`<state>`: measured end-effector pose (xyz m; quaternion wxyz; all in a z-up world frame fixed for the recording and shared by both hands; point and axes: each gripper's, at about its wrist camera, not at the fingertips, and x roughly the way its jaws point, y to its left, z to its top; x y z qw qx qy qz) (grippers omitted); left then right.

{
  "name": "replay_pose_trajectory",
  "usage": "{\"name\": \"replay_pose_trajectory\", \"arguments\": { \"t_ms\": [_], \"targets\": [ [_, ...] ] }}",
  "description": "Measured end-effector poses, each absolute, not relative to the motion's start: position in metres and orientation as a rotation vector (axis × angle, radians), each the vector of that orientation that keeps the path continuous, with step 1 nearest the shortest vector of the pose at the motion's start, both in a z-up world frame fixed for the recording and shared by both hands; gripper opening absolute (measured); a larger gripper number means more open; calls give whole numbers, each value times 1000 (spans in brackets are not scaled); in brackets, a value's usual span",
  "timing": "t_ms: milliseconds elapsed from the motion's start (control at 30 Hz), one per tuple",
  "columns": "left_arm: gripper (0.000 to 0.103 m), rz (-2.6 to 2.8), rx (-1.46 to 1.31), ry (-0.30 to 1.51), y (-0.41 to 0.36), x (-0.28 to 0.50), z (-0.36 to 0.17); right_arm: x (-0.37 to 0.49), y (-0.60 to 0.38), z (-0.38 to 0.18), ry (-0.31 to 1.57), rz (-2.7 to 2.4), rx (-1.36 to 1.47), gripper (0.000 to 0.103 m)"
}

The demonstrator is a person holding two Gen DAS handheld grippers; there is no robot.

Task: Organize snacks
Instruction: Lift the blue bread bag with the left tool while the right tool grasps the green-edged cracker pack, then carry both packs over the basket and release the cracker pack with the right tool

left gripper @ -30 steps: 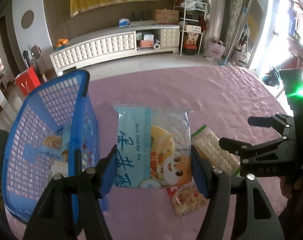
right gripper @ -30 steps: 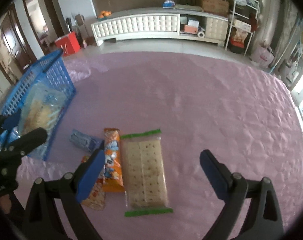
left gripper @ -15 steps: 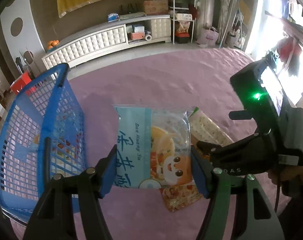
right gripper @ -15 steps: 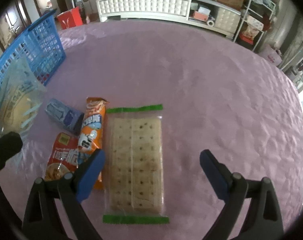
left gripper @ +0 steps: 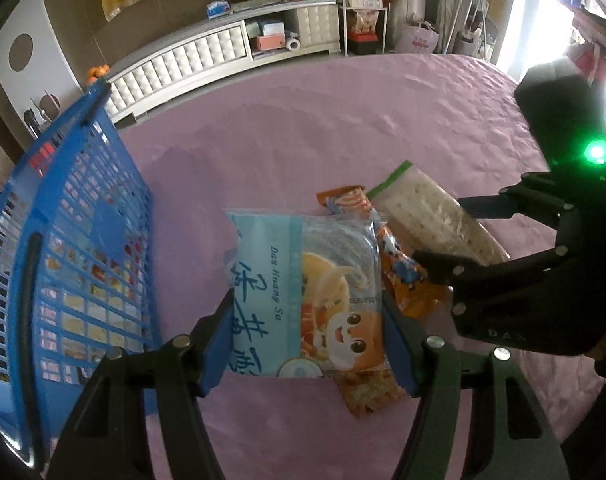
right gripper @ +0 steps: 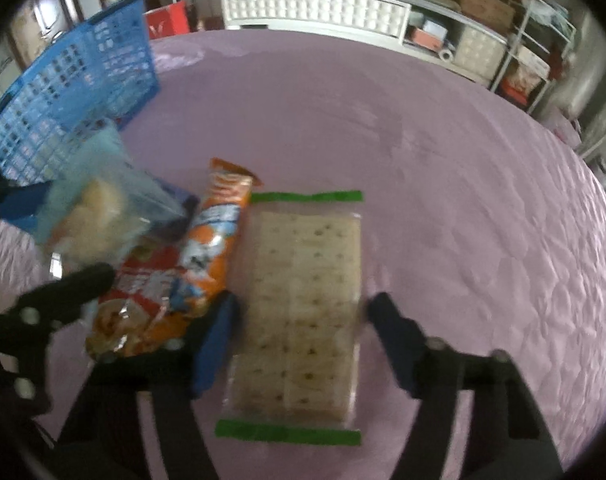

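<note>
My left gripper point(left gripper: 307, 336): clamped on the blue bag point(left gripper: 299, 300), one blue pad on each side edge. The bag hangs above the cloth, pale-blue band with Chinese characters on its left, a cartoon face at lower right. From the right wrist camera it shows blurred at the left point(right gripper: 99, 208), pale biscuits visible through the film.

My right gripper point(right gripper: 299, 344): jaws closing, the cracker pack point(right gripper: 303, 312) between them. Left pad is at the pack's left edge, right pad at its right edge; the frame is smeared, so I cannot tell whether either pad presses yet. Seen from the left wrist camera, the gripper point(left gripper: 455, 248) comes down over the pack point(left gripper: 427, 212).

Cracker pack: clear wrap, green strip at each end, lying flat on the cloth, long axis running away from me.

Orange pack point(right gripper: 219, 232): flat on the cloth just left of the crackers, side by side with them; in the left view point(left gripper: 399, 264) it is partly behind the blue bag.

Red pack point(right gripper: 131, 312): flat, partly under the orange pack's near end; its lower corner shows below the blue bag point(left gripper: 367, 392).

Dark blue packet point(right gripper: 175, 216): behind the orange pack, mostly hidden by the bag.

Basket point(left gripper: 75, 240): blue lattice, at the left on the cloth, colourful wrappers visible through its wall; far left in the right view point(right gripper: 75, 92).

Cloth point(left gripper: 323, 120): pink, quilted, under everything.
</note>
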<state>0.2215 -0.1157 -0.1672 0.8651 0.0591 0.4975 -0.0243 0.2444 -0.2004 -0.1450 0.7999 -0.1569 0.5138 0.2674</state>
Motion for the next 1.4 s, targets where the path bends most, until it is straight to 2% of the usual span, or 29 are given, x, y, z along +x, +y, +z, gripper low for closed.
{"name": "replay_pose_trajectory", "arguments": {
  "t_ms": [67, 233, 667, 1000, 1400],
  "targets": [
    [63, -57, 117, 1049, -114, 223, -169, 239, -200, -146, 1085, 579, -335, 59],
    [63, -81, 110, 1027, -114, 219, -160, 239, -214, -137, 1099, 587, -267, 58],
    [63, -120, 59, 851, -88, 155, -88, 197, -201, -41, 918, 557, -299, 58],
    [63, -90, 61, 729, -40, 123, -37, 172, -166, 24, 813, 571, -301, 58],
    [63, -21, 105, 691, 26, 96, -2, 154, -101, 62, 721, 643, -304, 58]
  ]
}}
